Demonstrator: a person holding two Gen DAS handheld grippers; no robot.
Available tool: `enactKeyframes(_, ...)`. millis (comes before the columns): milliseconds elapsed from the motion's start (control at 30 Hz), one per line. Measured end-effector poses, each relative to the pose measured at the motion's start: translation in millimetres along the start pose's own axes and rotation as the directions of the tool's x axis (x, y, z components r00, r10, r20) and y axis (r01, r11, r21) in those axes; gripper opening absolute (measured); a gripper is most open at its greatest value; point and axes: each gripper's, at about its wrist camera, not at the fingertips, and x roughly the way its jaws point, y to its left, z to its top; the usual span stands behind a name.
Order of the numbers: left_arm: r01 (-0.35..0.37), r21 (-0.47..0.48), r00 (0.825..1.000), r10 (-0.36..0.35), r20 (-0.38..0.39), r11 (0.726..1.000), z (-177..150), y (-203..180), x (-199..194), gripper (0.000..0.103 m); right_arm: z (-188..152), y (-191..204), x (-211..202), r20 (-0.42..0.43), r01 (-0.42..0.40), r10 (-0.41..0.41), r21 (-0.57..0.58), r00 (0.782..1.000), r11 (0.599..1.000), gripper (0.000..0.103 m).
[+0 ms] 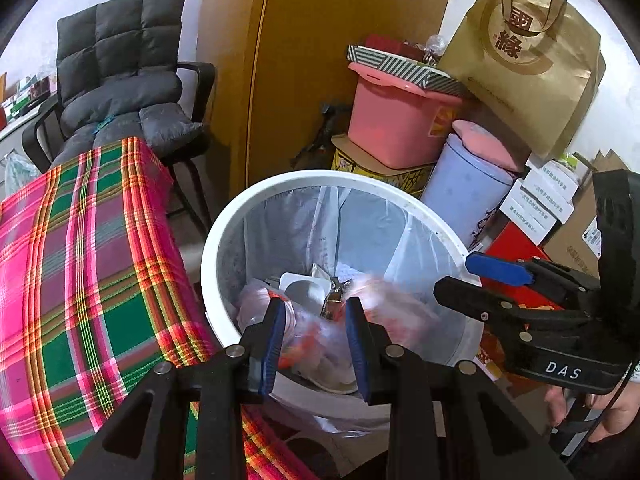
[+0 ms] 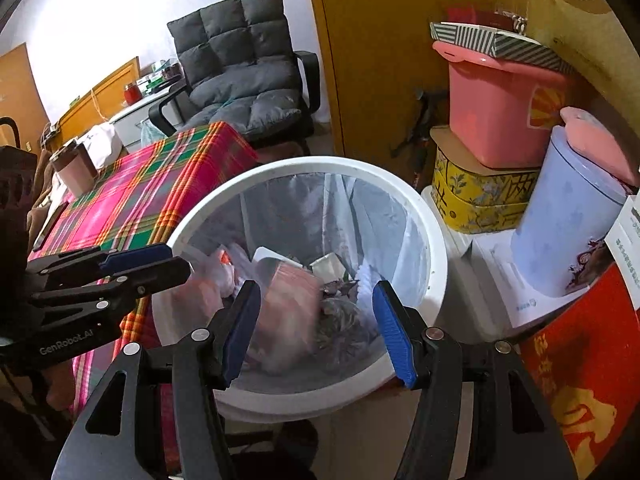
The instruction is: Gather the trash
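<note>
A white round trash bin (image 1: 224,216) with a clear liner stands on the floor beside a table; it also shows in the right wrist view (image 2: 434,248). Inside lie wrappers, a white tray (image 1: 300,290) and plastic bags. A blurred pinkish plastic packet (image 1: 384,300) is in mid-air over the trash, also seen in the right wrist view (image 2: 288,300). My left gripper (image 1: 316,344) is open above the bin's near rim, empty. My right gripper (image 2: 316,328) is open above the bin, empty; it shows at the right of the left wrist view (image 1: 472,280).
A table with a pink and green plaid cloth (image 1: 80,260) stands left of the bin. A grey padded chair (image 1: 120,80) is behind it. Right of the bin are a lilac canister (image 1: 464,196), a pink tub (image 1: 396,124), boxes and a brown paper bag (image 1: 528,60).
</note>
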Motion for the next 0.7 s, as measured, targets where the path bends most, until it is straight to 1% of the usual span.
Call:
enactKeyframes(67,0.0,-0.001,1.0,0.0,0.005,1.0,0.5,-0.4,-1.7,0.036,0.1,-0.4,-3.1,0.008,0.0,0.0,0.002,1.0,1.0,0.06)
enactKeyframes(333,-0.001,-0.012,1.0,0.001,0.022,1.0,-0.9,0.6,-12.7,0.036,0.3,7.8,-12.7,0.036,-0.001,0.001,-0.009,0.999,1.0,0.06)
enactKeyframes(533,-0.009,-0.017,0.999,0.009,0.04,1.0,-5.9,1.6,-29.0,0.037,-4.1,18.9,-25.8,0.057,-0.01,0.011,-0.025,0.998,1.0,0.06)
enactKeyframes(700,-0.021,-0.035,0.998,0.023,0.059,0.999,-14.0,7.2,-48.6,0.042,-9.4,29.2,-37.1,0.073,-0.023,0.026,-0.037,0.997,0.999,0.06)
